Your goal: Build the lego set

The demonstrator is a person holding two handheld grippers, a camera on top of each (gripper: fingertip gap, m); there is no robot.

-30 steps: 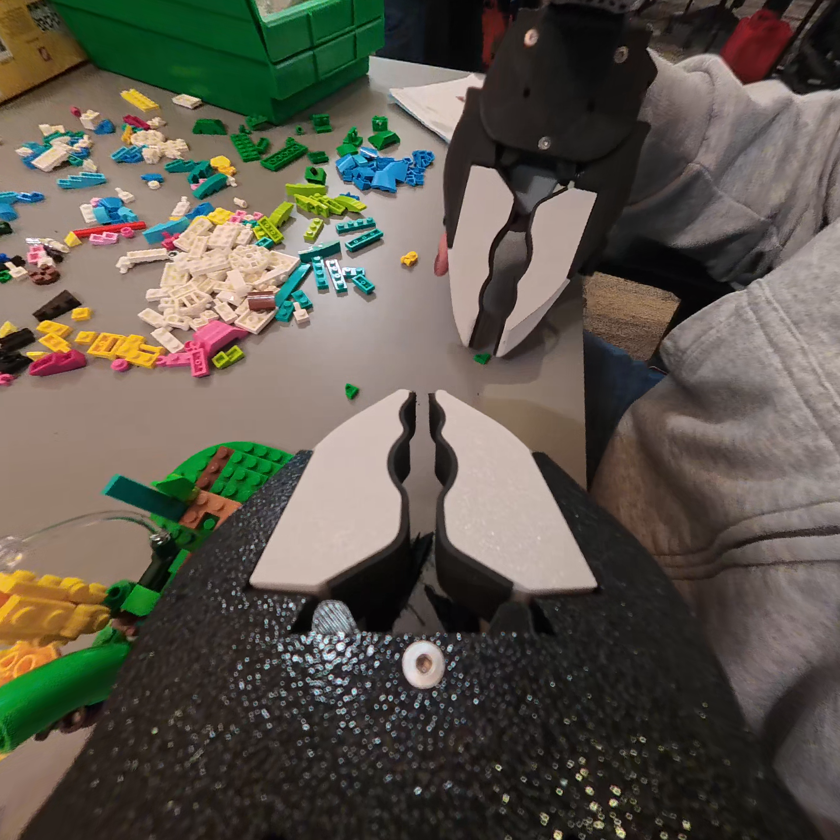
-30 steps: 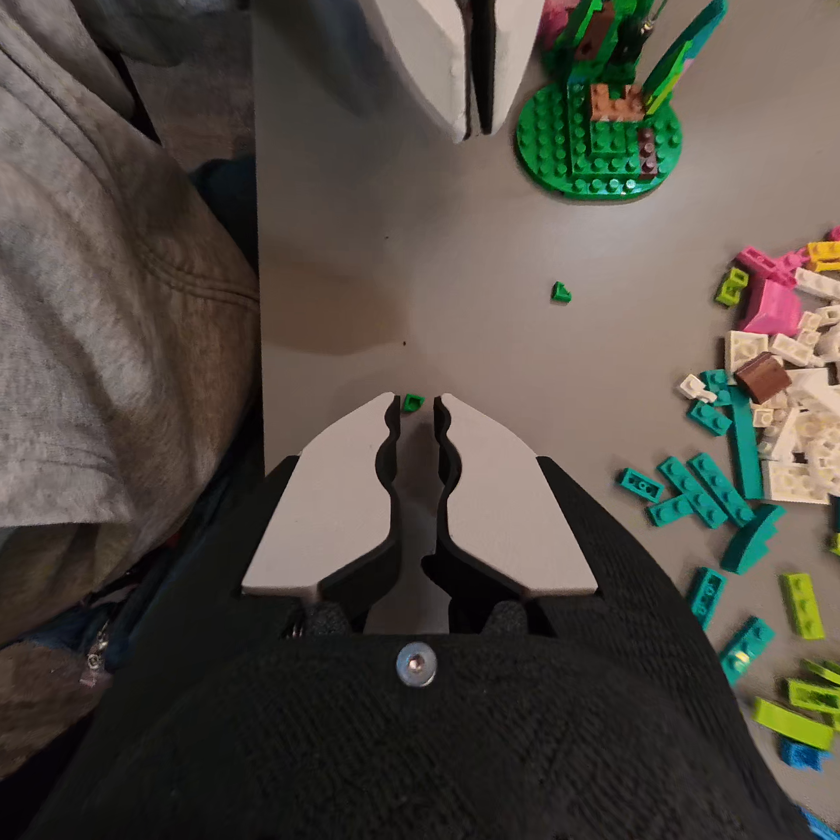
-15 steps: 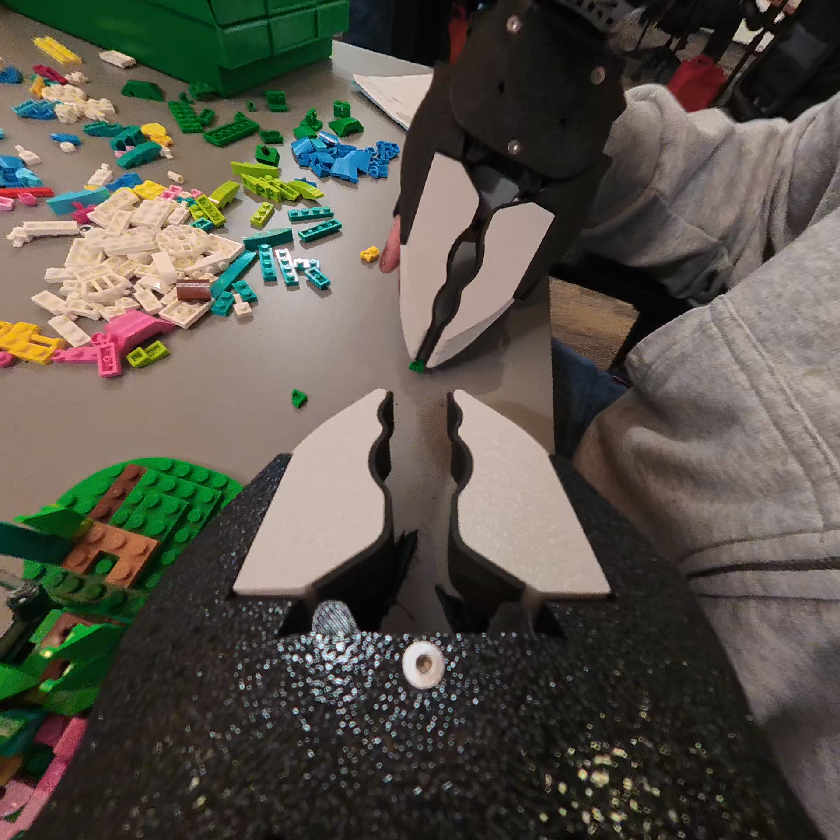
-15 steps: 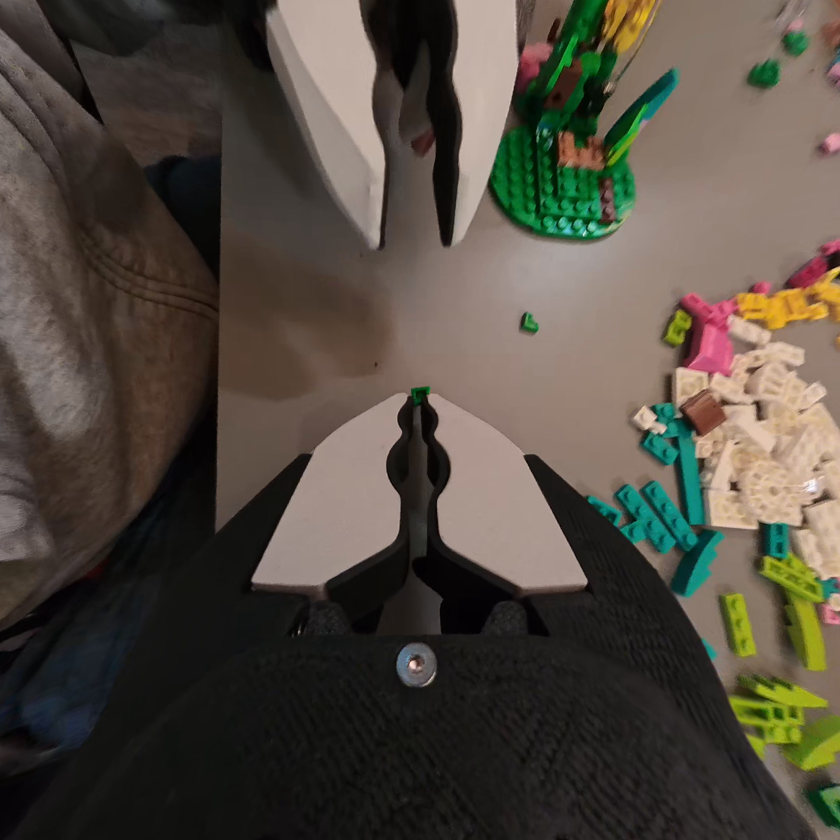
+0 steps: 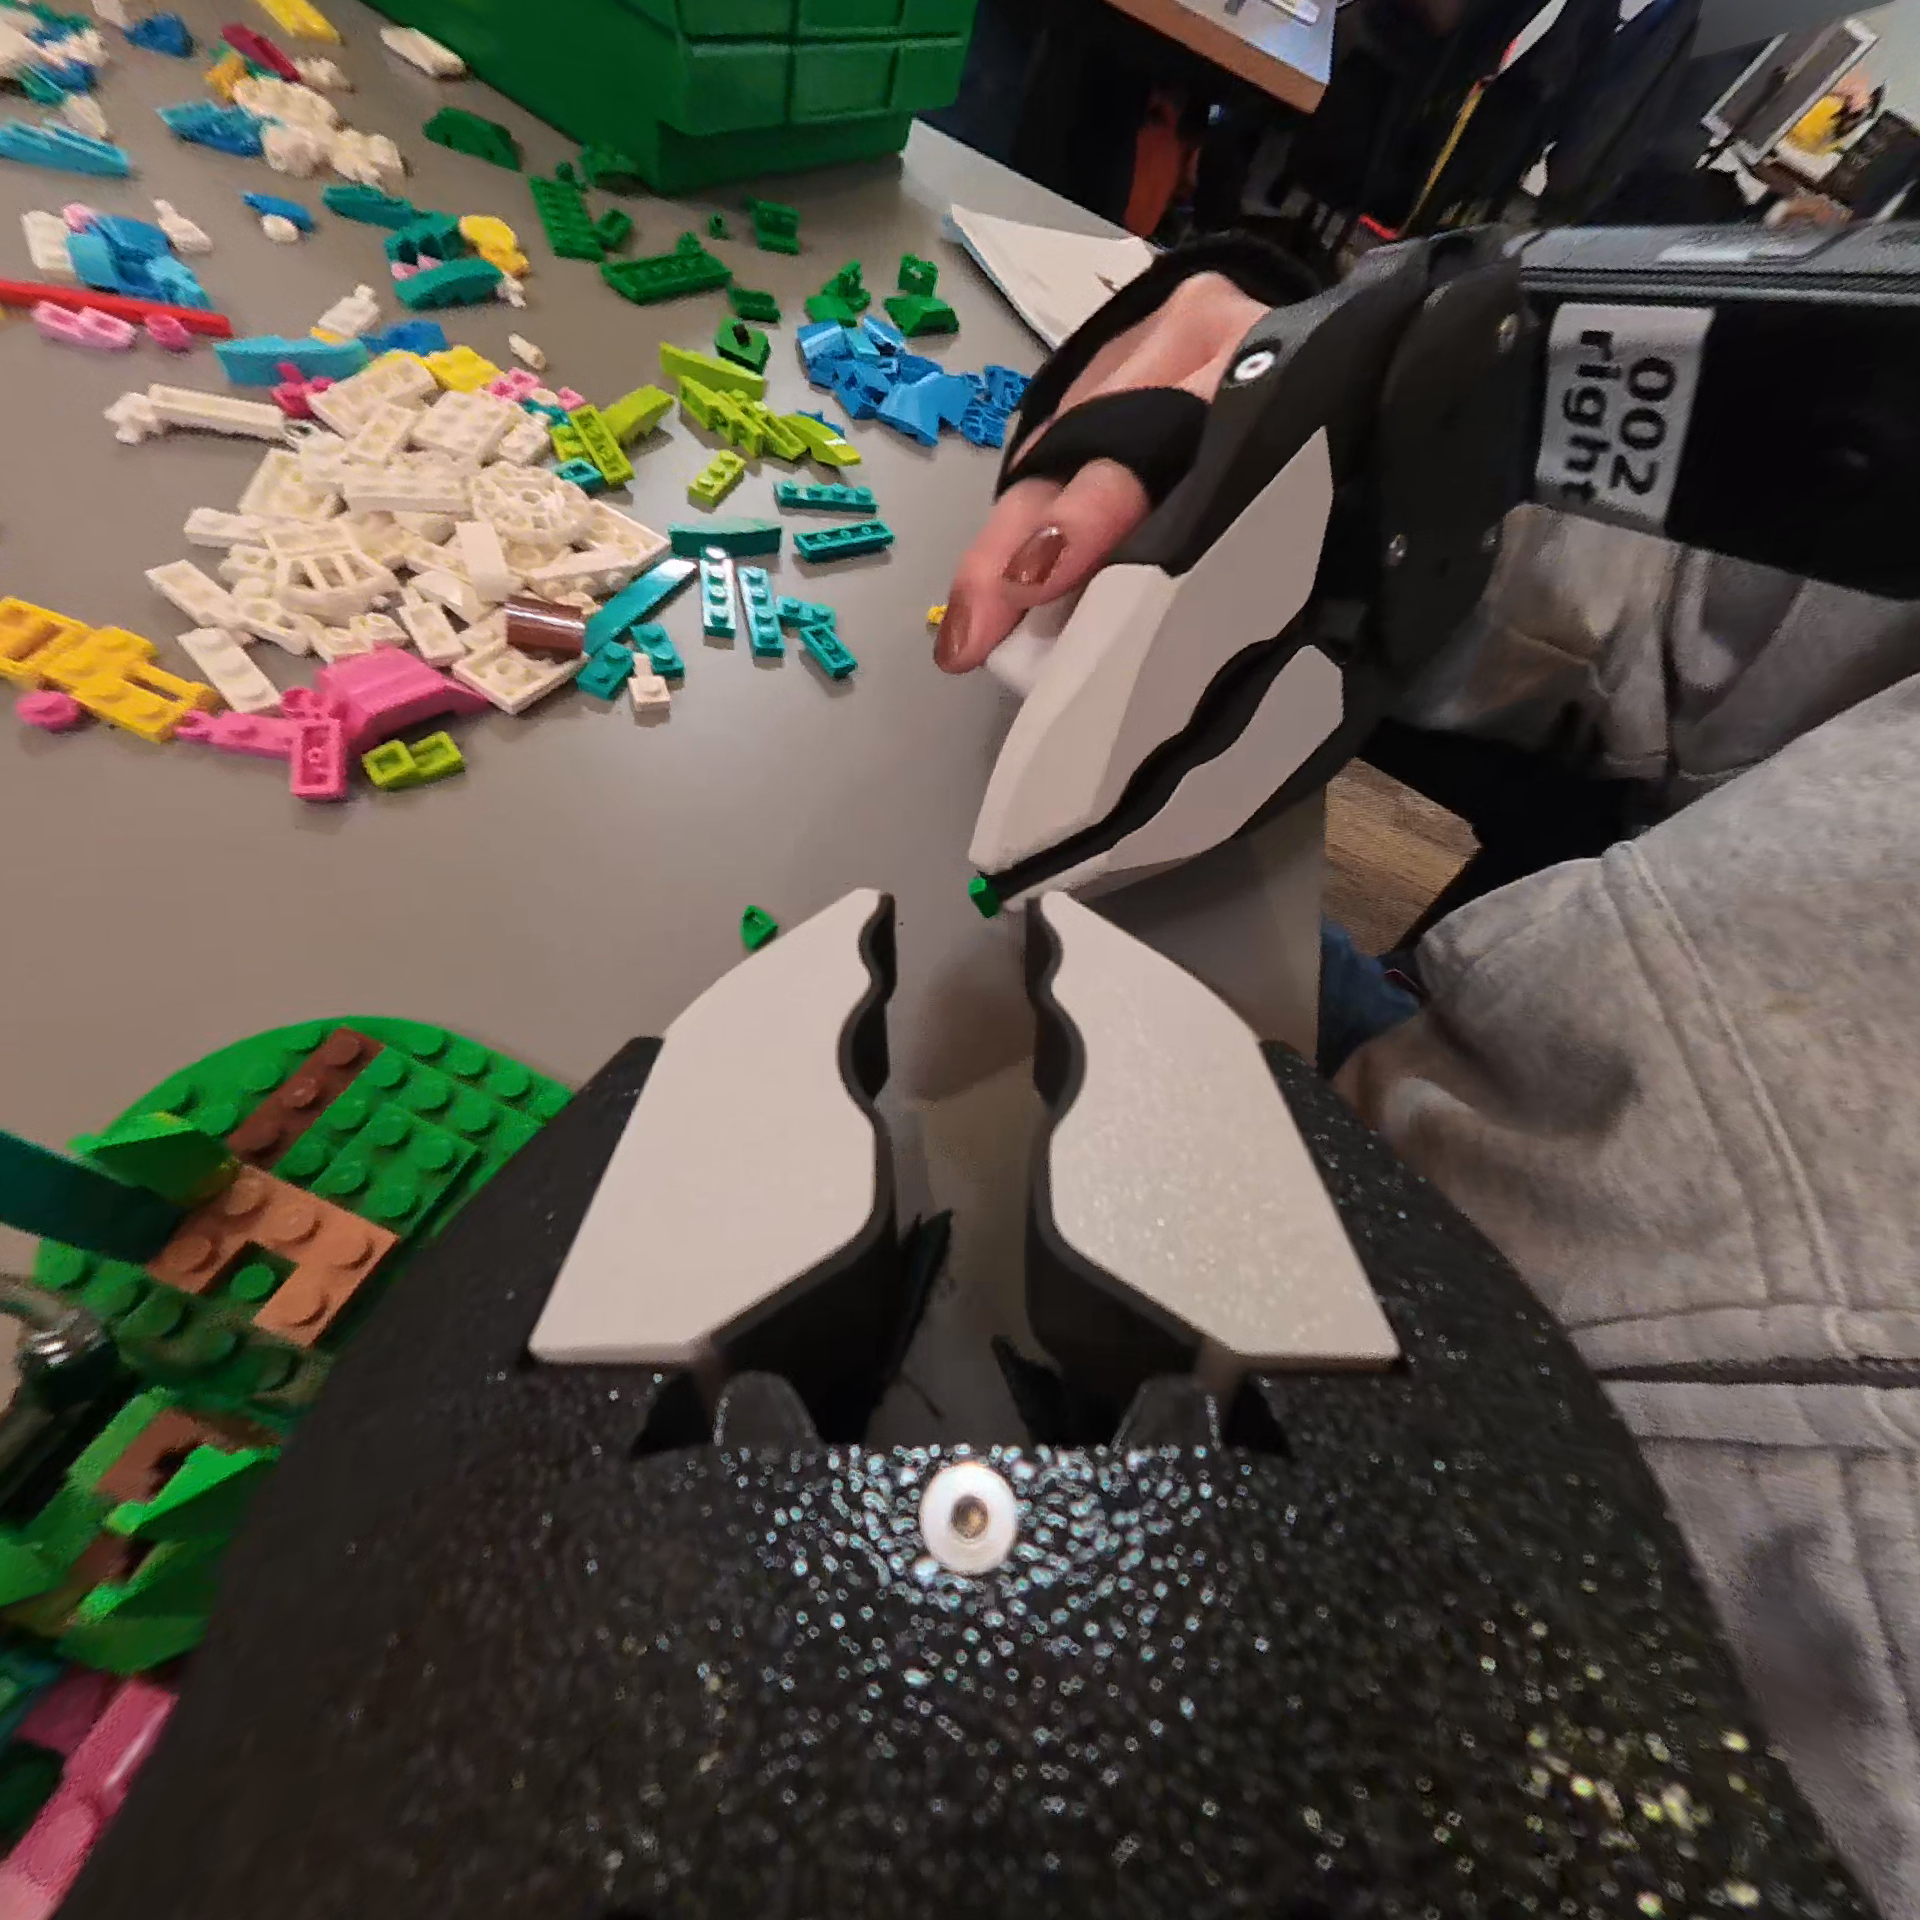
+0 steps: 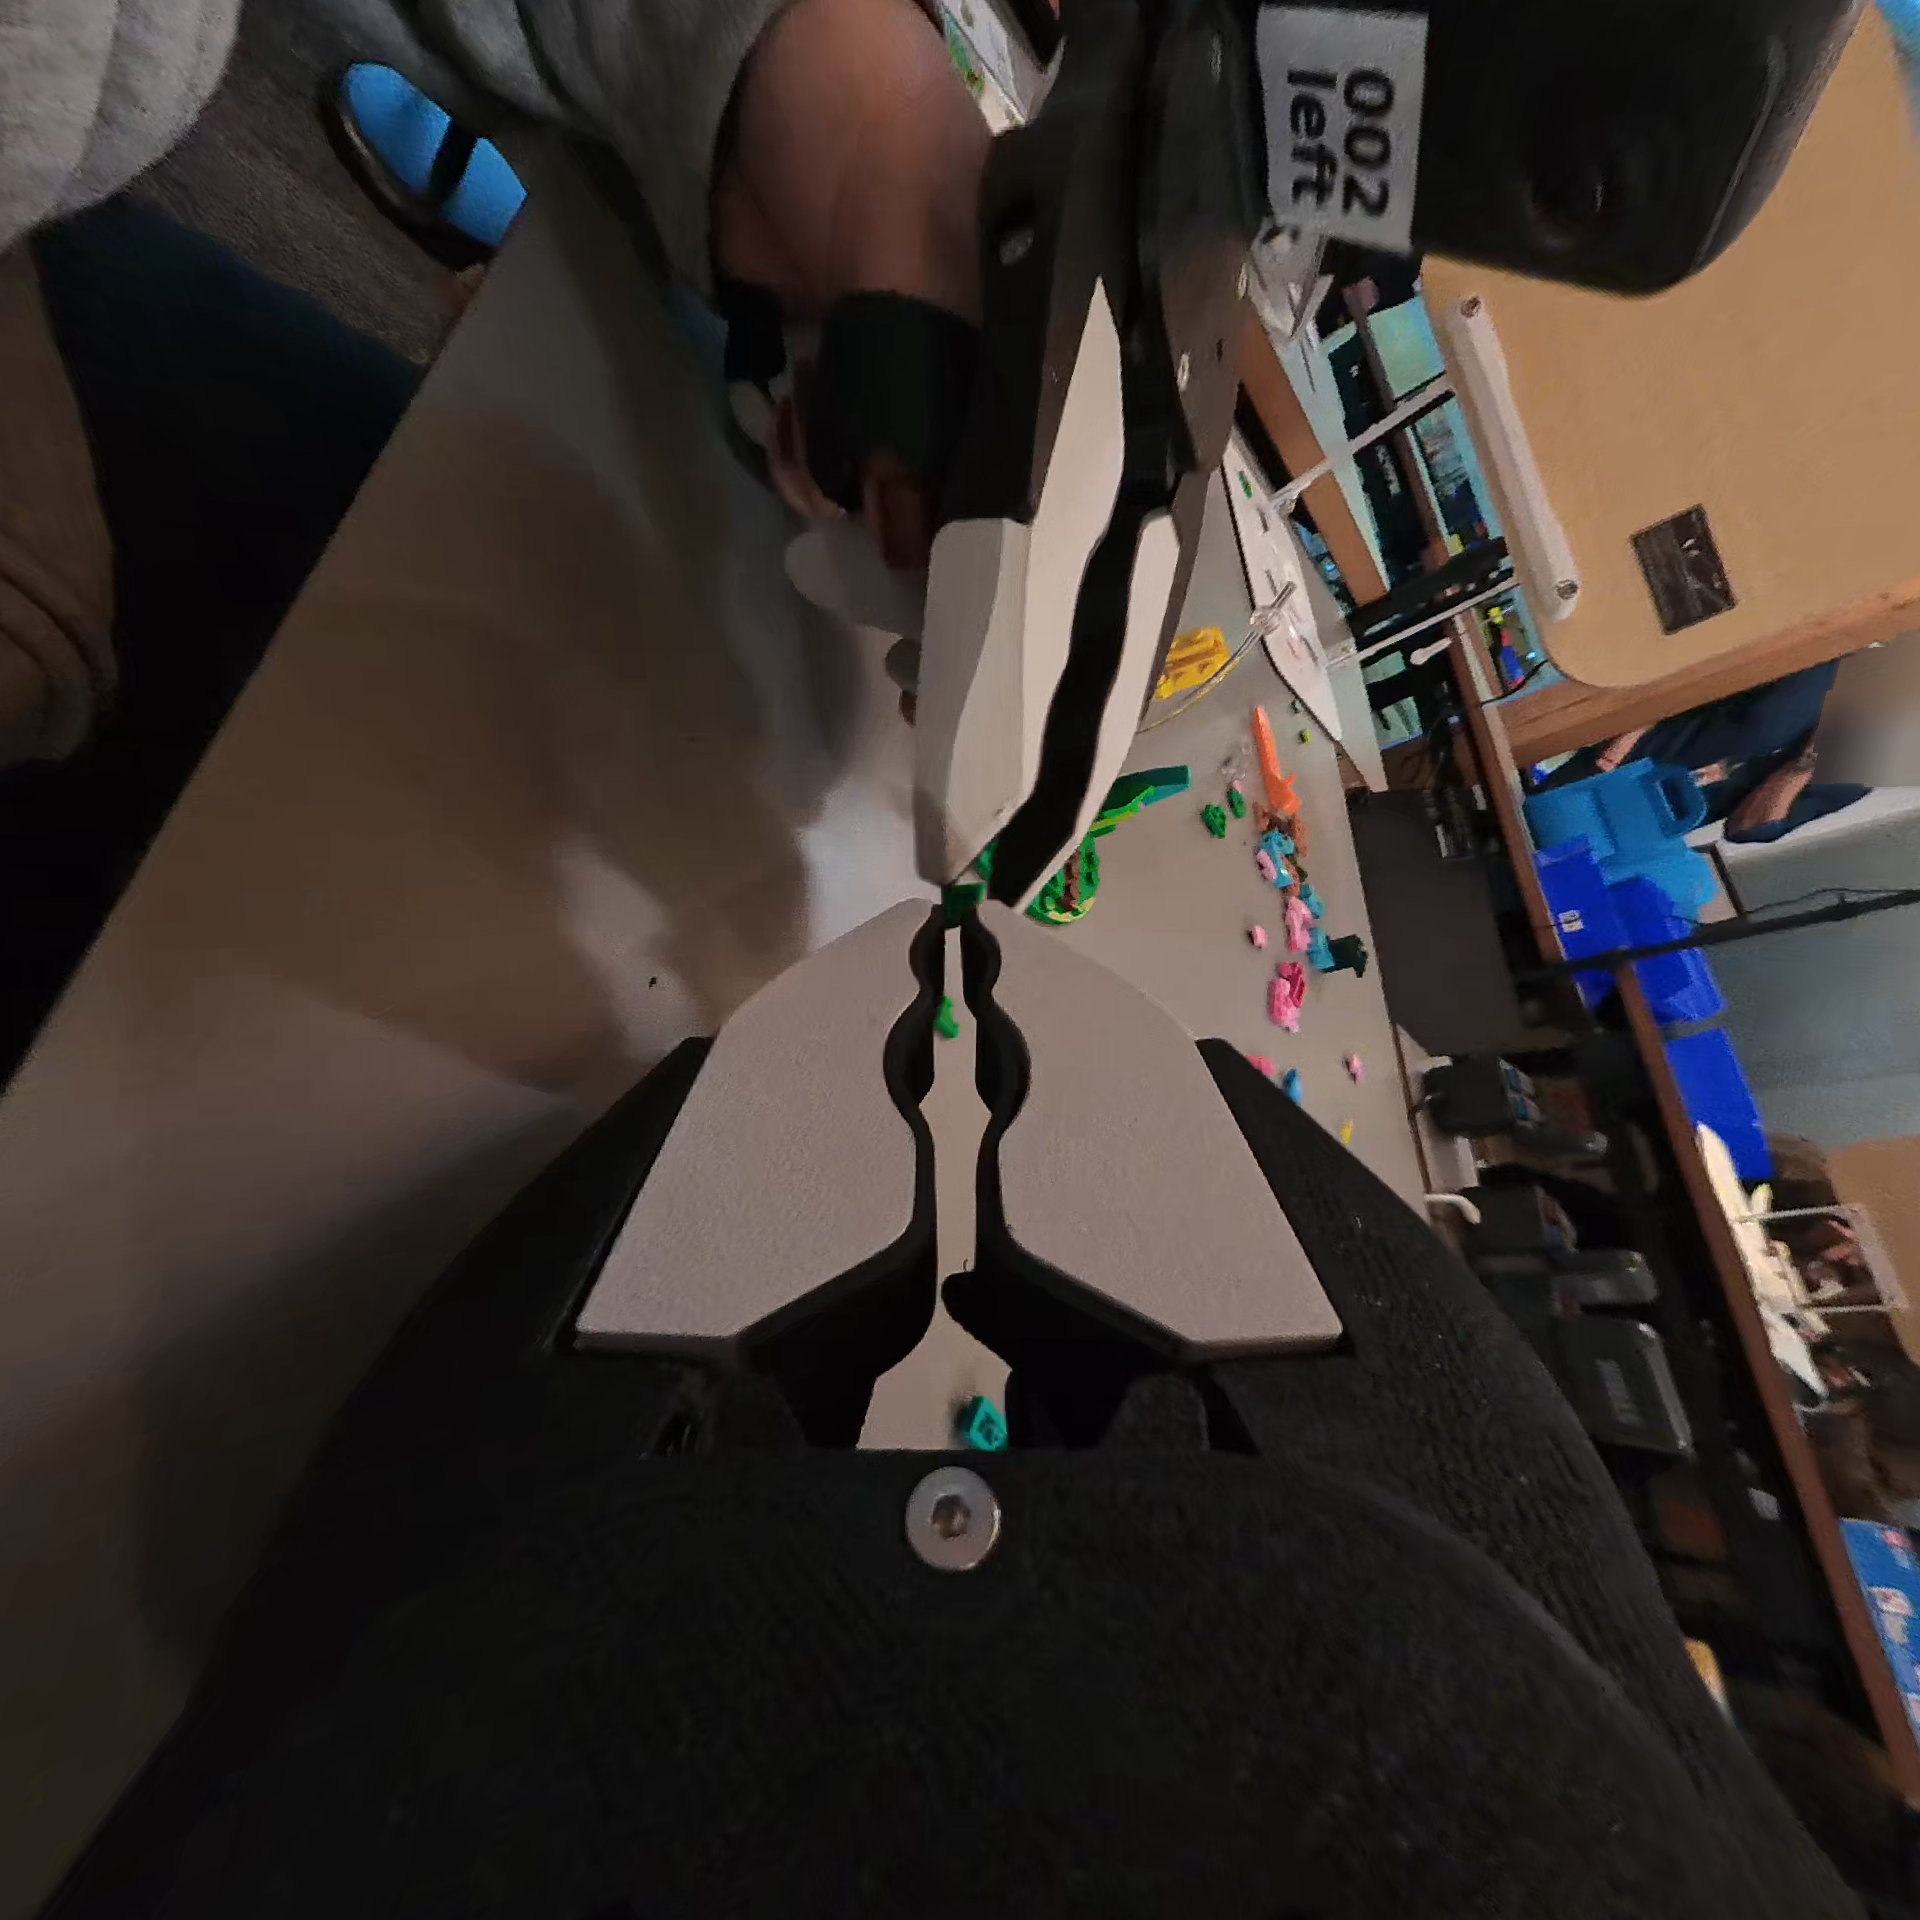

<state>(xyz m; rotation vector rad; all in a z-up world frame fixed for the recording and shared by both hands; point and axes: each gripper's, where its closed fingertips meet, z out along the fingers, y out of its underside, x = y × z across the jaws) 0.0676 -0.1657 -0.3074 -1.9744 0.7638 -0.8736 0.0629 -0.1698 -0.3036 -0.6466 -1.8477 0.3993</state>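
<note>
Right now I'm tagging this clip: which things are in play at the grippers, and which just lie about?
In play:
- right gripper, fingers shut on tiny green piece
- left gripper, fingers open, facing that piece

Lying about:
- second small green piece
- white brick pile
- green round baseplate model
- green bin

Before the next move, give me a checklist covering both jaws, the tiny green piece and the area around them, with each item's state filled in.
1. Right gripper jaws shut on the tiny green piece, which sticks out at the very tips: ok.
2. Piece lifted off the grey table: ok.
3. Left gripper jaws open with nothing between them: ok.
4. Left jaws lined up with the piece: not ok, it sits just ahead of the tips, toward the right finger.
5. Second small green piece lies apart on the table: ok.
6. Green round baseplate out of the jaws' way, lower left: ok.
</note>
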